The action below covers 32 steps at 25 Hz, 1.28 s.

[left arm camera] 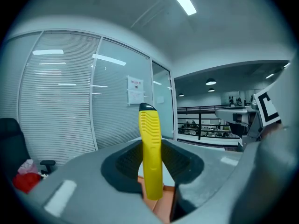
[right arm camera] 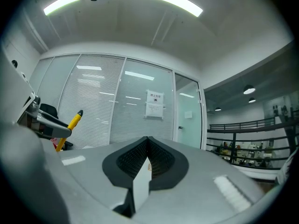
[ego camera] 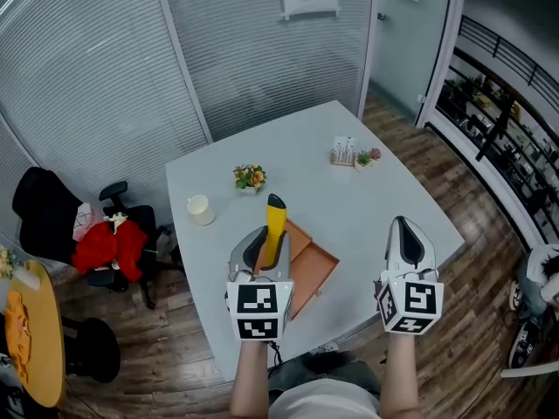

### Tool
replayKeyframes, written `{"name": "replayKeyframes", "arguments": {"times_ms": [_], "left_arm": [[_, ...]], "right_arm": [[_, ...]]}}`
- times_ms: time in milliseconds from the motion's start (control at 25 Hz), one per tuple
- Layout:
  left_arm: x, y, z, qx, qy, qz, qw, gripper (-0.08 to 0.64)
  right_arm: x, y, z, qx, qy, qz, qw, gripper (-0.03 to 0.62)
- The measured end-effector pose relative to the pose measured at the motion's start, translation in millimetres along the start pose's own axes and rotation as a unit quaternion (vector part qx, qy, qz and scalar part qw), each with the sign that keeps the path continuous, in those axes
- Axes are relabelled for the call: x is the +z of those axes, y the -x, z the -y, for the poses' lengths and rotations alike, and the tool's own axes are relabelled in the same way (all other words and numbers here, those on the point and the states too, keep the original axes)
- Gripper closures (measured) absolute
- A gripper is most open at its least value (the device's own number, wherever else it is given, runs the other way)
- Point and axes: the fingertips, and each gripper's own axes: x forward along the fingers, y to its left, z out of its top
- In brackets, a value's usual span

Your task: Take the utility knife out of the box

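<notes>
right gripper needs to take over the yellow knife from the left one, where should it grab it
Probably the ribbed upper half of the utility knife, which stands upright and free above the left gripper, whose jaws are shut on its lower part. Bring the right gripper, shut and empty, in level from the right, below the black tip.

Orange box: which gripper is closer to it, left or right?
Left. The left gripper, shut on the yellow utility knife, is directly over the box's left side; the right gripper sits well off to the box's right, empty.
</notes>
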Motion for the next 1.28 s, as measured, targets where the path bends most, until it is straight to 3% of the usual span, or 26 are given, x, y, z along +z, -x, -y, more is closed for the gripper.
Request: {"name": "replayKeyframes", "arguments": {"times_ms": [1280], "left_arm": [[-1.4, 10.3, 2.9, 0.008, 0.003, -0.001, 1.0, 0.429]], "right_arm": [[-0.7, 11.1, 0.0, 0.008, 0.001, -0.006, 1.0, 0.577]]}}
